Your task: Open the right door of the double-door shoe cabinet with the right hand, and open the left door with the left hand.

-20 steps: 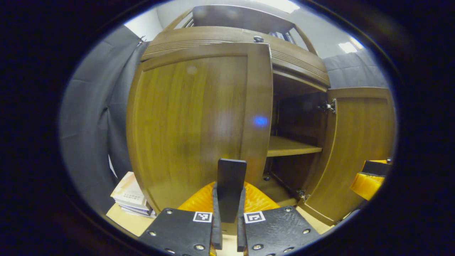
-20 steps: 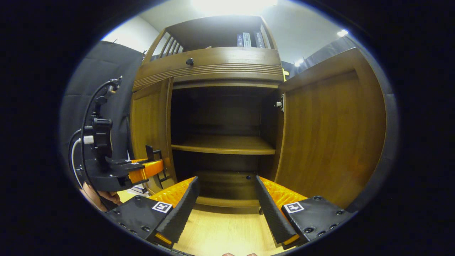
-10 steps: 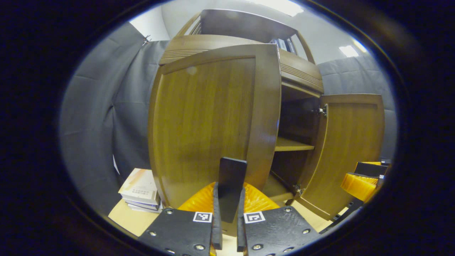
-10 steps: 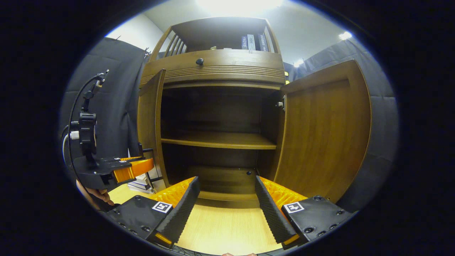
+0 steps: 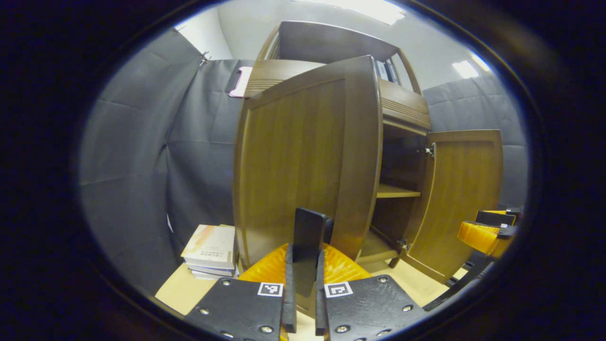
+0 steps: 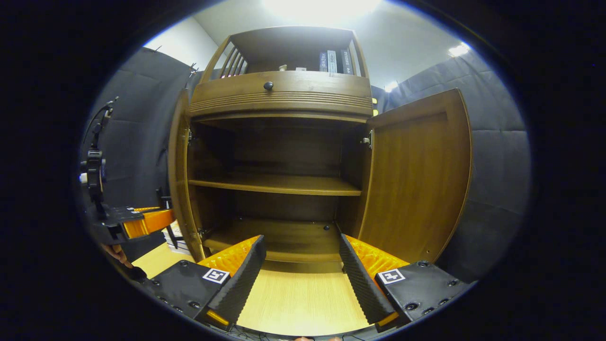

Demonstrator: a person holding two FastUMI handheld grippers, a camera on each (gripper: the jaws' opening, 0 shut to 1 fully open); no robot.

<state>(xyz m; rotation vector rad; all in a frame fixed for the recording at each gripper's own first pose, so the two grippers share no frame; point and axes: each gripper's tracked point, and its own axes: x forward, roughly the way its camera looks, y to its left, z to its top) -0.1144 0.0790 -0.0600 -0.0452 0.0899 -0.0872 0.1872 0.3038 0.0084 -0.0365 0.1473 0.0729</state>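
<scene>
Black cloth walls (image 6: pixel 492 161), wooden floor (image 6: pixel 298 303), open shoe cabinet (image 6: pixel 279 142)

Shoe cabinet (image 6: pixel 279 99) doors both swung open; right gripper (image 6: pixel 300 274) jaws apart, seemingly empty.

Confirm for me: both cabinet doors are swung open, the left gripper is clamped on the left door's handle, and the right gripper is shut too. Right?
Not quite. The right gripper is open: the right gripper view shows its fingers spread wide, holding nothing. The rest stands: the left door and right door are swung open, and the left gripper is clamped on the left door's handle.
</scene>
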